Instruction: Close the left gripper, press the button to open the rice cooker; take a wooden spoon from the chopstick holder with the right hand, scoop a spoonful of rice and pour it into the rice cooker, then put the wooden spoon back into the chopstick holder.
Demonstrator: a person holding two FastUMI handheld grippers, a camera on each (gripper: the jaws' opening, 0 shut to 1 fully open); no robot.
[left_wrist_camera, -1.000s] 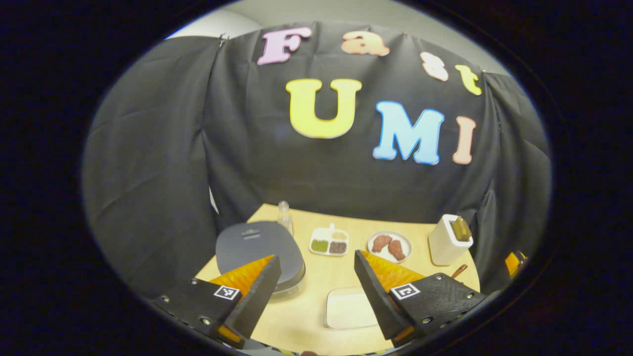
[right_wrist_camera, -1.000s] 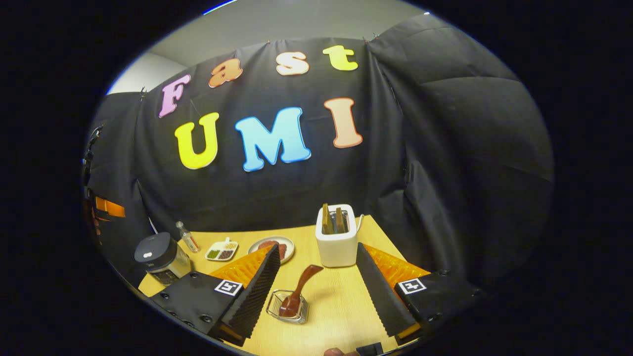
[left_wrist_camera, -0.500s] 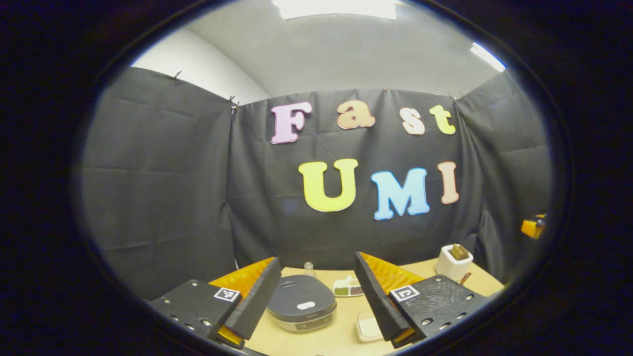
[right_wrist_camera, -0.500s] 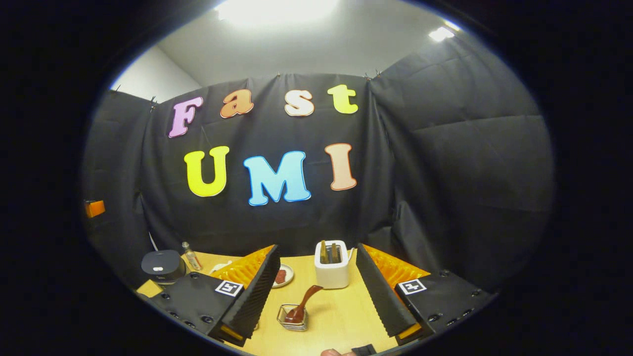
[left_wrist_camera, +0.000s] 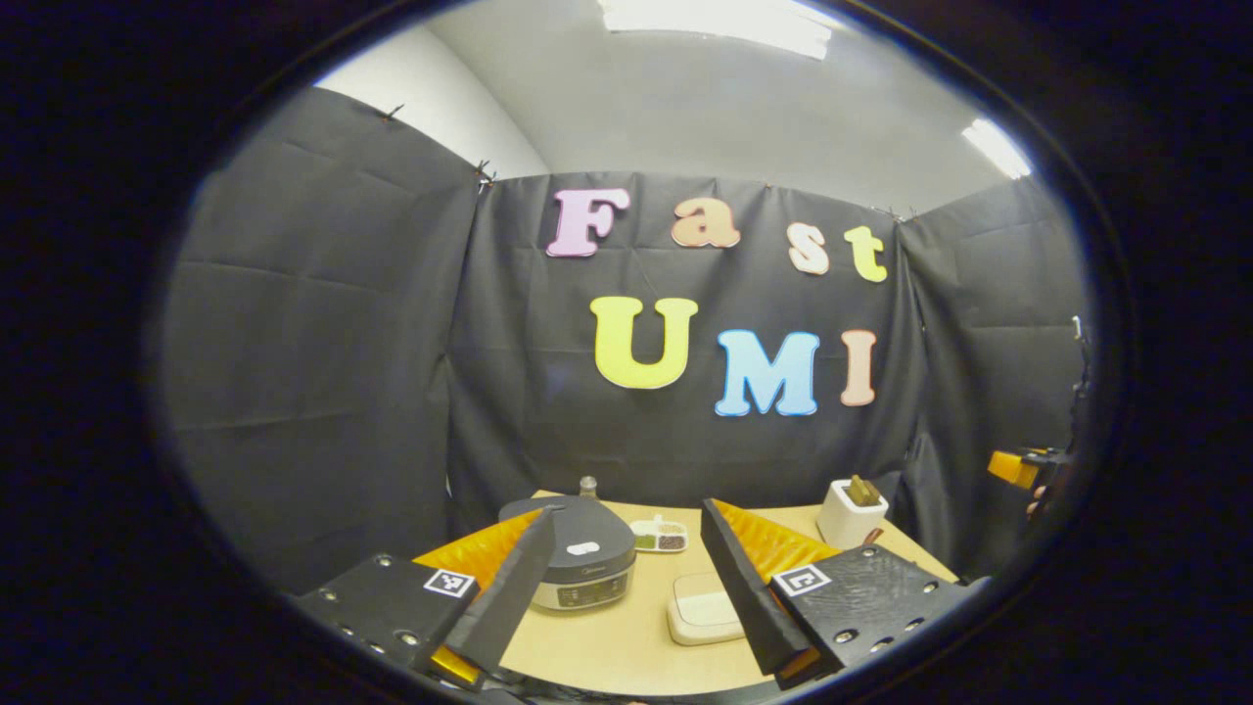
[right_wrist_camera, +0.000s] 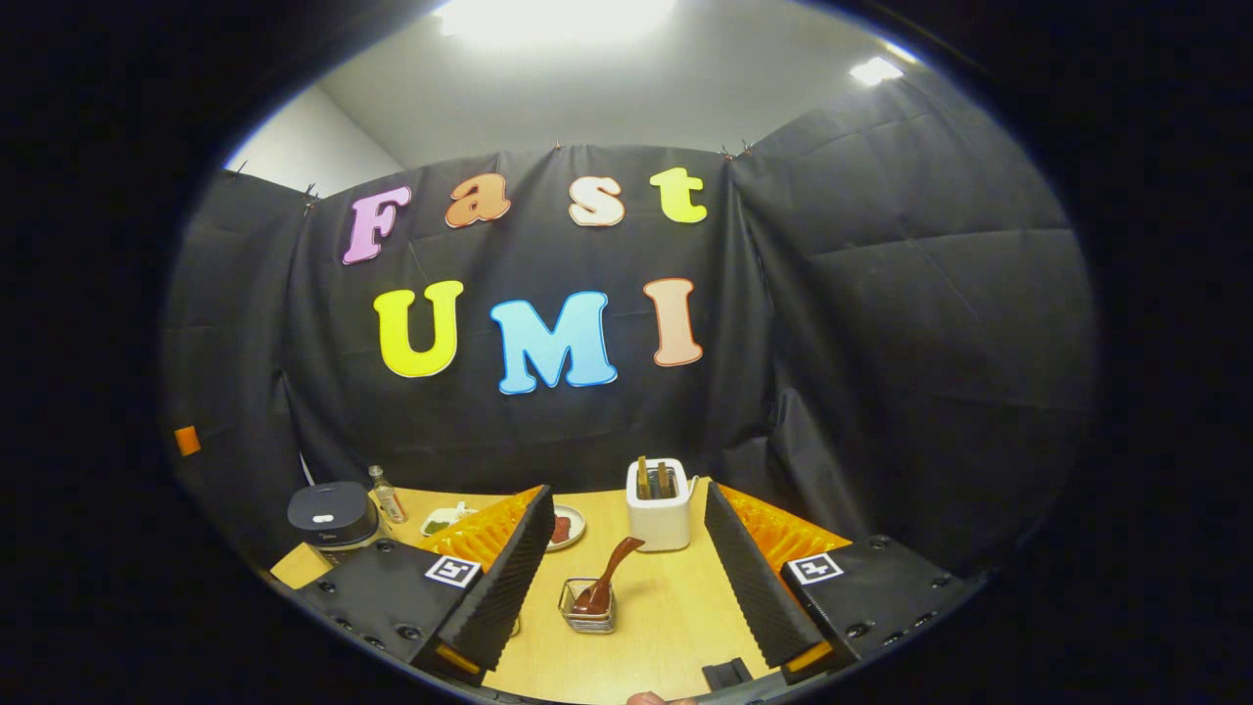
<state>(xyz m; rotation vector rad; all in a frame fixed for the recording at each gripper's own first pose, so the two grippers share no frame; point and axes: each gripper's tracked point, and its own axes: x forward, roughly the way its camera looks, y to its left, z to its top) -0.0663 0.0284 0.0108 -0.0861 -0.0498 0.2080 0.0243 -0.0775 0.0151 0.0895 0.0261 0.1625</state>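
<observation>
So, nothing in this task is looking done yet: in the left gripper view the left gripper point(left_wrist_camera: 622, 578) is hovering at the bottom of the frame with its fingers spread wide and gripping nothing, and the dark grey, round-lidded rice cooker point(left_wrist_camera: 578, 550) is sitting lid-down just left of centre, low in the picture, on the light wooden table point(left_wrist_camera: 626, 641). The gripper is yet to close and the button is yet to be pressed, as I'm reading it. Beside the cooker, lower centre, a shallow white container point(left_wrist_camera: 703, 614) is lying flat, and I'm guessing that is the rice, though its contents are too pale to make out. Over in the right gripper view the right gripper point(right_wrist_camera: 626, 578) is likewise gaping open and empty, framing the dark reddish-brown wooden spoon point(right_wrist_camera: 607, 576), which is leaning in a small clear holder with a wire frame point(right_wrist_camera: 587, 615) at lower centre. So the fetching, scooping, pouring and returning are all still ahead. The rice cooker's button is hard to pick out at this size, the left finger is cutting off the cooker's left edge, and a white toaster point(right_wrist_camera: 662, 509) is standing behind the spoon.
</observation>
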